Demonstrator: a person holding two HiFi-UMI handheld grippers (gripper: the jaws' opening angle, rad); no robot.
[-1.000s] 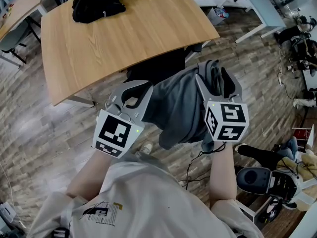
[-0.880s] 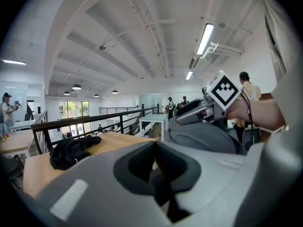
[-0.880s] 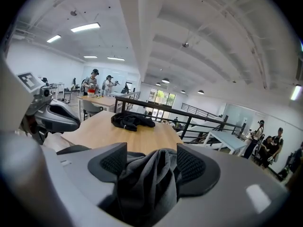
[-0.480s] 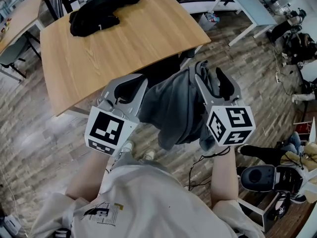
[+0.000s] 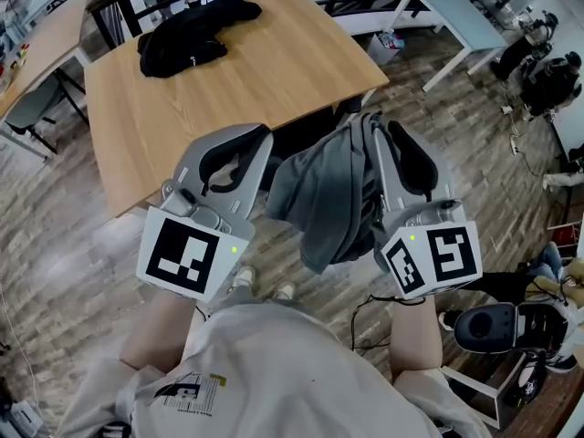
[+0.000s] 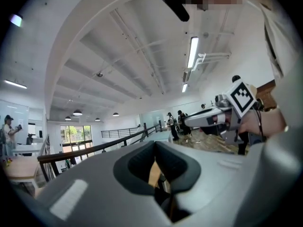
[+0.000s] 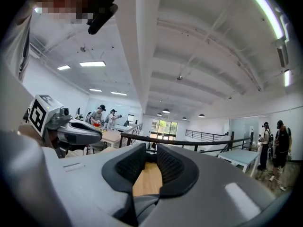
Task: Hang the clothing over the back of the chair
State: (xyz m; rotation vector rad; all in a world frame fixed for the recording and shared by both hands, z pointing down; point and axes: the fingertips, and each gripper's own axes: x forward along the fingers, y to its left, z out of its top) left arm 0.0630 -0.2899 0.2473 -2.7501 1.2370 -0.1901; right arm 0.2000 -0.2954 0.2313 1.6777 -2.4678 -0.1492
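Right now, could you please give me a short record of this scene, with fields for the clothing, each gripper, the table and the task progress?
clothing: grey garment, lifted in the air, hanging between the two grippers
left gripper: jaws nearly together, apparently pinching the garment's left edge
right gripper: jaws have just been closing, grey cloth between them
table: wooden table, black clothing lying at its far corner
progress: garment held up, not yet hung

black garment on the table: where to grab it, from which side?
Probably pinch the raised bunch in the middle of the black garment, coming down from above on the near side. It lies crumpled, no flat edge offered, near the far corner of the wooden table, with bare tabletop only on the near side.
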